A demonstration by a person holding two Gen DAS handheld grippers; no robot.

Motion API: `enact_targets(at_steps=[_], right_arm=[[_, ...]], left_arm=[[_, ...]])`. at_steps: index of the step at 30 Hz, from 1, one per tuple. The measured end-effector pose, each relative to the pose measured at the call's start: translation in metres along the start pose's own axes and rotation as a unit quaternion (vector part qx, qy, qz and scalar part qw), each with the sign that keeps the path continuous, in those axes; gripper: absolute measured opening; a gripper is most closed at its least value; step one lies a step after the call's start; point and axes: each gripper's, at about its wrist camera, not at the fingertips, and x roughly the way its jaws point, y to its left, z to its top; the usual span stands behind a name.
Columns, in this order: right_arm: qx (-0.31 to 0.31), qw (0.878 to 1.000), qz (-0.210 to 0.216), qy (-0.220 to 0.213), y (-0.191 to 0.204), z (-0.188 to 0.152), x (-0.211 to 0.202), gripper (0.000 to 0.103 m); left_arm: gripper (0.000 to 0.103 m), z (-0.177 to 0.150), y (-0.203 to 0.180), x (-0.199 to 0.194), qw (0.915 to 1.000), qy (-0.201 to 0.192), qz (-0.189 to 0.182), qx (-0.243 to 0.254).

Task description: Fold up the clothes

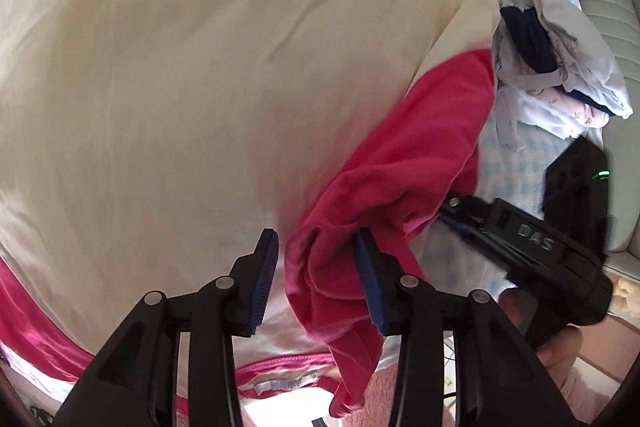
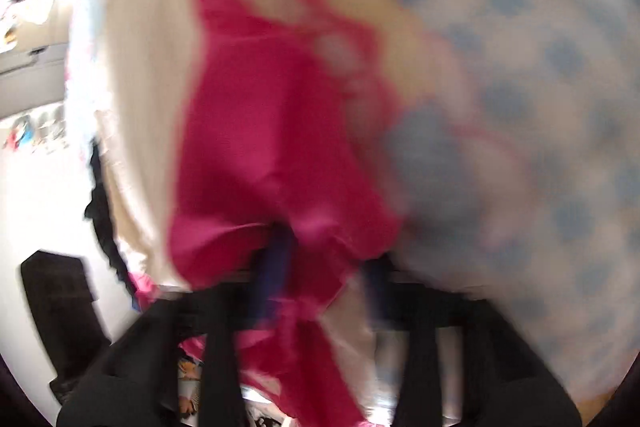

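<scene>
My left gripper (image 1: 316,281) stands with its jaws apart, the pink sleeve (image 1: 404,163) of the cream garment (image 1: 180,67) hanging loose between them. My right gripper (image 2: 326,267) is blurred; I cannot tell whether it grips the sleeve bunched at its tips. The garment hangs over the blue-dotted sheet (image 1: 512,155), left of the crumpled clothes pile (image 1: 560,67).

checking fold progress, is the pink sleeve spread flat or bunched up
Bunched up. The pink sleeve hangs crumpled and creased between the pads of the open left gripper, draped over the cream garment body.
</scene>
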Motion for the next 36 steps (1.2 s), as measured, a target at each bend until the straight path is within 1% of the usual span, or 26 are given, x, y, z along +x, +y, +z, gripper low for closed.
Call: enact_targets(at_steps=[2, 3, 4, 5, 7, 10, 11, 13, 14, 15, 16, 17, 18, 19, 20, 21, 22, 23, 24, 25, 27, 29, 31, 33, 34, 36], right_arm=[[-0.06, 0.997, -0.034, -0.018, 0.017, -0.008, -0.014, 0.009], [-0.086, 0.994, -0.053, -0.027, 0.023, -0.008, -0.012, 0.008], [-0.099, 0.992, -0.069, -0.037, 0.021, -0.007, -0.009, 0.007], [-0.104, 0.99, -0.081, -0.051, 0.015, -0.009, -0.017, 0.006], [-0.113, 0.983, -0.119, -0.087, 0.007, -0.012, -0.046, 0.005], [-0.114, 0.967, -0.179, -0.143, -0.008, -0.017, -0.108, 0.005], [-0.11, 0.961, -0.199, -0.158, -0.006, -0.02, -0.116, 0.005], [-0.103, 0.946, -0.244, -0.187, 0.016, -0.03, -0.111, 0.005], [-0.101, 0.939, -0.264, -0.195, 0.025, -0.029, -0.109, 0.005], [-0.1, 0.932, -0.284, -0.2, 0.032, -0.032, -0.096, 0.005], [-0.101, 0.924, -0.306, -0.205, 0.03, -0.032, -0.088, 0.005], [-0.107, 0.916, -0.33, -0.204, 0.02, -0.016, -0.099, 0.005], [-0.112, 0.911, -0.341, -0.203, 0.012, -0.003, -0.114, 0.005], [-0.116, 0.911, -0.341, -0.201, 0.005, 0.008, -0.134, 0.005], [-0.116, 0.915, -0.332, -0.199, 0.001, 0.014, -0.15, 0.005], [-0.112, 0.922, -0.316, -0.195, 0.0, 0.016, -0.162, 0.007], [-0.107, 0.932, -0.296, -0.183, -0.007, 0.017, -0.16, 0.007], [-0.099, 0.942, -0.275, -0.163, -0.016, 0.015, -0.147, 0.008], [-0.089, 0.952, -0.257, -0.144, -0.022, 0.011, -0.137, 0.011], [-0.077, 0.959, -0.241, -0.125, -0.029, 0.008, -0.127, 0.012], [-0.05, 0.969, -0.223, -0.092, -0.045, 0.001, -0.111, 0.016], [-0.017, 0.974, -0.213, -0.071, -0.063, -0.005, -0.101, 0.023], [0.021, 0.976, -0.2, -0.084, -0.081, -0.01, -0.098, 0.028], [0.067, 0.977, -0.172, -0.105, -0.102, -0.012, -0.092, 0.042], [0.093, 0.978, -0.149, -0.112, -0.111, -0.012, -0.091, 0.045], [0.139, 0.978, -0.101, -0.115, -0.126, -0.009, -0.083, 0.064]], left_arm=[[0.042, -0.002, -0.001, -0.004, 1.0, -0.004, -0.006, -0.001], [0.043, -0.003, -0.004, -0.007, 0.9999, -0.007, -0.013, 0.0], [0.045, -0.004, -0.006, -0.01, 0.9997, -0.01, -0.021, 0.001], [0.047, -0.004, -0.009, -0.012, 0.9995, -0.011, -0.031, 0.002], [0.052, -0.007, -0.017, -0.015, 0.9982, -0.008, -0.058, 0.009], [0.055, -0.011, -0.036, -0.01, 0.9954, 0.002, -0.09, 0.033], [0.055, -0.012, -0.042, -0.007, 0.9951, 0.007, -0.091, 0.039], [0.055, -0.014, -0.057, 0.005, 0.9942, 0.021, -0.09, 0.053], [0.055, -0.015, -0.063, 0.012, 0.9934, 0.029, -0.095, 0.056], [0.055, -0.016, -0.07, 0.018, 0.9926, 0.036, -0.101, 0.059], [0.055, -0.018, -0.078, 0.025, 0.9919, 0.041, -0.103, 0.063], [0.055, -0.02, -0.085, 0.032, 0.9911, 0.045, -0.105, 0.067], [0.055, -0.022, -0.093, 0.038, 0.9904, 0.05, -0.107, 0.072], [0.055, -0.025, -0.103, 0.049, 0.9894, 0.062, -0.108, 0.076], [0.055, -0.028, -0.11, 0.055, 0.9885, 0.07, -0.107, 0.08], [0.055, -0.034, -0.114, 0.058, 0.9872, 0.081, -0.105, 0.088], [0.055, -0.042, -0.128, 0.07, 0.9854, 0.095, -0.101, 0.099], [0.055, -0.043, -0.131, 0.071, 0.9856, 0.096, -0.096, 0.101], [0.055, -0.043, -0.134, 0.072, 0.986, 0.096, -0.092, 0.101], [0.055, -0.043, -0.136, 0.072, 0.9864, 0.096, -0.087, 0.102], [0.055, -0.043, -0.14, 0.073, 0.987, 0.095, -0.078, 0.103], [0.055, -0.044, -0.145, 0.074, 0.9876, 0.095, -0.069, 0.104], [0.055, -0.044, -0.149, 0.074, 0.9881, 0.094, -0.06, 0.105], [0.055, -0.043, -0.151, 0.072, 0.9887, 0.093, -0.057, 0.103], [0.055, -0.041, -0.151, 0.07, 0.9891, 0.091, -0.058, 0.1], [0.055, -0.04, -0.15, 0.067, 0.9896, 0.091, -0.061, 0.093]])
